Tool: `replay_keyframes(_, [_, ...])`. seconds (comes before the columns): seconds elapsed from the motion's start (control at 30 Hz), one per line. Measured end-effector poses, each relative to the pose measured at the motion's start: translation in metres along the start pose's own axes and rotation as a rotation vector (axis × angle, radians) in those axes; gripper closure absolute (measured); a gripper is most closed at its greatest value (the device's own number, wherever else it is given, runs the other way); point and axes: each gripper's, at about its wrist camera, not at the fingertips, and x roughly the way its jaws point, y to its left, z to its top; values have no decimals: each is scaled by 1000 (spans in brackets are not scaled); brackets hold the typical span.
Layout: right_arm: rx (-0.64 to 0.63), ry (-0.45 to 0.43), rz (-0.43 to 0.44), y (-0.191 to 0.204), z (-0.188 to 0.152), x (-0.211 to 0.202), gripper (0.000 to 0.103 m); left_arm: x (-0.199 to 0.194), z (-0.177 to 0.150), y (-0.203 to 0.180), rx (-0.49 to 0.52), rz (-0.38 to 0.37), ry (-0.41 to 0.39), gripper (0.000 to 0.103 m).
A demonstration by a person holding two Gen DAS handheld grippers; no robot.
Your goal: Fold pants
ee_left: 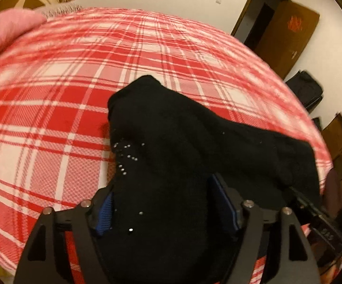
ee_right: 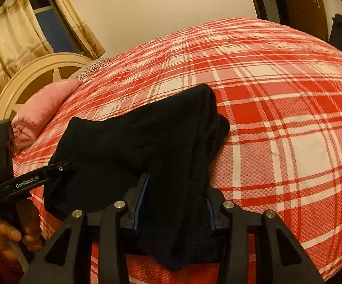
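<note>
Plaid bedspread [ee_right: 277,123] beneath black pants [ee_right: 133,146], pinched by left gripper [ee_left: 161,203] and right gripper [ee_right: 173,201]; keep the held edge level and taut when laying it down.

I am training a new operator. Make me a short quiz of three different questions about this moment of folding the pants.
1. True or false: both grippers grip the black pants.
2. What pattern covers the bed? A) blue stripes B) red and white plaid C) plain grey
3. Fill in: beside the headboard lies a ____ pillow.

Key: 1 true: the left gripper and the right gripper each have cloth between their fingers. 2 B. 3 pink.
</note>
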Motion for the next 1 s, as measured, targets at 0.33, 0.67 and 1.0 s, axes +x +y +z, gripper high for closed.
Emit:
replay_keyframes(0.33, [-80,-23,-49,13,-3,-2,64,-4,0,31,-173,-189,4,58])
replay_keyframes(0.67, [-79,-25,-38,9,-3,-1,65,-32,5,36,-118,-105,-68,77])
replay_keyframes(1.0, [-64,-23,-25,5,-3,1,65,-26,4,56,-153,-85,-14,54])
